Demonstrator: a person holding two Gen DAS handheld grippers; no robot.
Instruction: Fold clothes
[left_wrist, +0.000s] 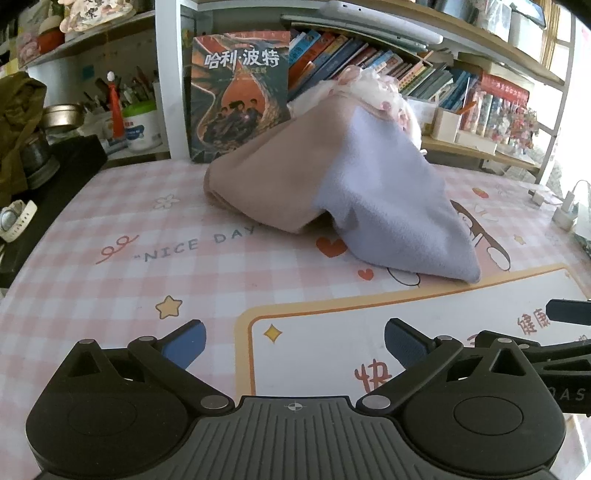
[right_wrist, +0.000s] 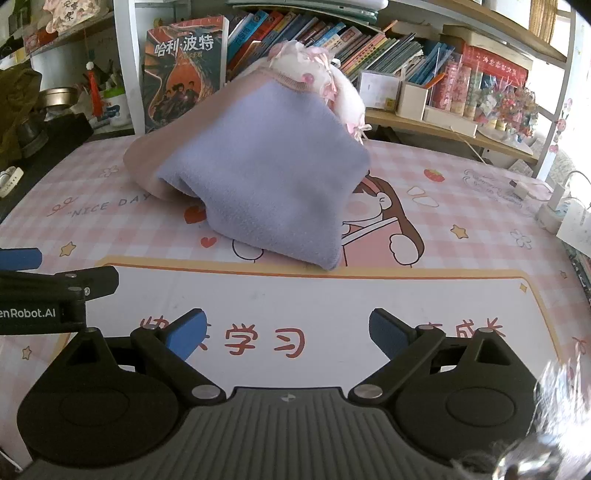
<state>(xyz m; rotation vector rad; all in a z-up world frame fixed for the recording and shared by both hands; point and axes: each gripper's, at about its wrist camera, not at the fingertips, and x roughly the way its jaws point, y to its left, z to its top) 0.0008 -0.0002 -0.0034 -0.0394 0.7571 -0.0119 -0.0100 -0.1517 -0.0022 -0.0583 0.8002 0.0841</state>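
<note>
Currently both tongs apart, empty: left gripper (left_wrist: 294, 345), right gripper (right_wrist: 287, 334) hover side by side over mat (right_wrist: 369, 306). Garment (right_wrist: 258, 166) heaped on mat, beyond both, before book (right_wrist: 184, 70).

Both views are bright with daylight that comes in from the right of each hand-held gripper, where the far edge of the shelves (left_wrist: 569, 74) washes out to near white. The sweater (right_wrist: 258, 177) casts a soft, short shadow on the bench (right_wrist: 461, 184) under its near folds. Fisheye bending curves the bench and shelf lines toward the edges, and the corners go black. Focus is sharp in the centre. In the right wrist view a blurred, glinting smear covers the lower right corner.
</note>
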